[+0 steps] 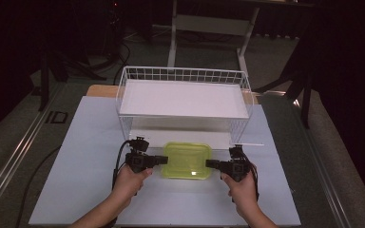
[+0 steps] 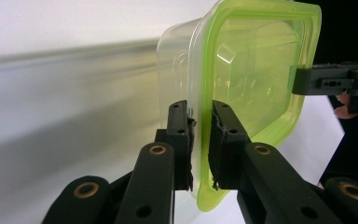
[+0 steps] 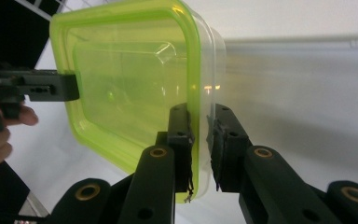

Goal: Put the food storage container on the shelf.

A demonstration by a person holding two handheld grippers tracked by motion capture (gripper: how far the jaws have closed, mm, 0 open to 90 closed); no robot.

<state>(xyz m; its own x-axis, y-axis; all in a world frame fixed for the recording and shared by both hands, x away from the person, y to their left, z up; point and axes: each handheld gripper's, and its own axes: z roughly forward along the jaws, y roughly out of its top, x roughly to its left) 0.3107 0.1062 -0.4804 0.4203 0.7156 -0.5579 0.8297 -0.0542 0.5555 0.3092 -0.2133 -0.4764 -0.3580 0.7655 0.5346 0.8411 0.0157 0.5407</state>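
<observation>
Down at the near edge of the table the person's left hand [image 1: 129, 183] and right hand [image 1: 241, 187] each hold a black two-jaw gripper, and the two tools point in toward each other. The left gripper [image 2: 200, 140] has its jaws pressed onto the near rim of a clear plastic container with a lime-green translucent lid [image 2: 256, 79]; in the left gripper view the green lip runs straight down between the two pads, and the right gripper reaches in from the far side to touch the opposite edge. The right gripper [image 3: 201, 140] pinches the container the same way, its jaws clamped over the lid's lip and the clear wall just under it, with the left gripper meeting the rim across from it. From the high view the container [image 1: 187, 160] sits between the left gripper [image 1: 164, 160] and the right gripper [image 1: 210, 164], gripped at both short sides, over the pale grey-blue tabletop [image 1: 85, 156]. Just behind it stands a white wire basket rack [image 1: 183, 75] with a flat white shelf board [image 1: 183, 99] laid across its top, open underneath toward the container. Beyond the table the room is dark, with a grey floor [image 1: 14, 142].
</observation>
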